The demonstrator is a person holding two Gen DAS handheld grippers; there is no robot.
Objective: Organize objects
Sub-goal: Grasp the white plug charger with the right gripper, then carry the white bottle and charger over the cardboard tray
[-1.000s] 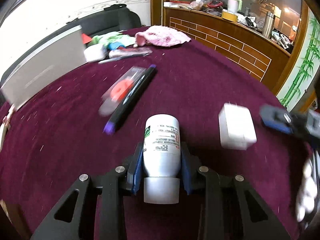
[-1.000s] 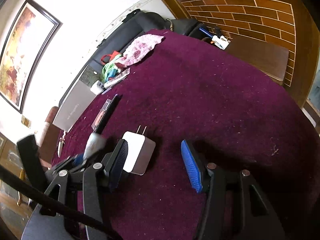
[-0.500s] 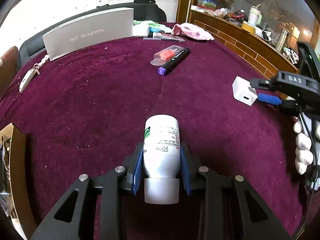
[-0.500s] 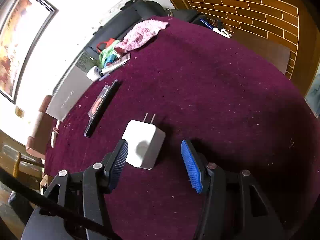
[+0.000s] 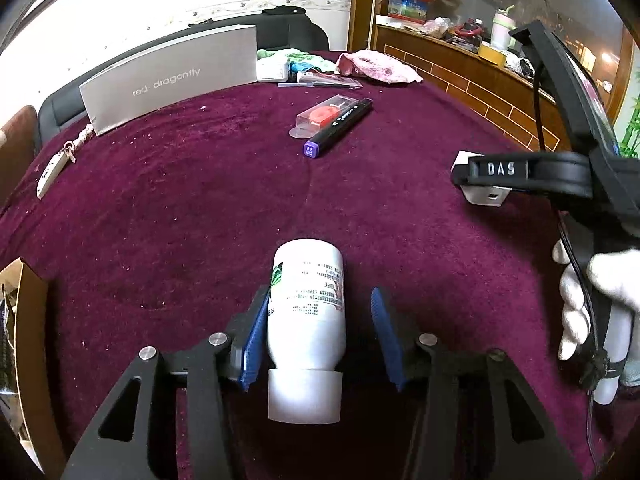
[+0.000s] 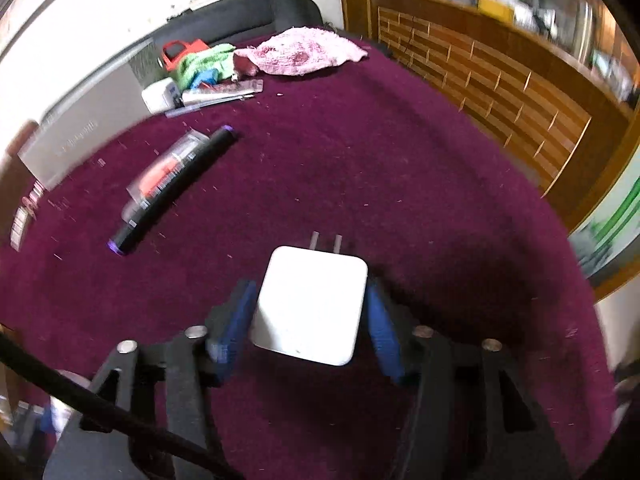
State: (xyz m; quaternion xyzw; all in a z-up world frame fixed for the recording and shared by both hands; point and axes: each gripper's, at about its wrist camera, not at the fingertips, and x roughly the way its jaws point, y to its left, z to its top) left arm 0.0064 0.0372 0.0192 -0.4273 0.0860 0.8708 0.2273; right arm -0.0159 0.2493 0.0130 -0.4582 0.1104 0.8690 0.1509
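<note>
Bottle: white, lying on the maroon cloth at lower centre of the left wrist view, cap toward the camera, between the jaws of the left gripper. Jaws opening; a clear gap shows at the right pad, the left pad at or near the label. Judged released or nearly so.

Charger: white, prongs pointing away, lower centre of the right wrist view, between the jaws of the right gripper. Jaws closing; pads flank both sides, firm contact not yet evident.

Advice: keep the charger centred and square between the pads, close on its flat sides, lift only once seated. Draw the left gripper straight back so the bottle does not roll.

Also present: marker and clear packet, upper centre; grey box, upper left.
</note>
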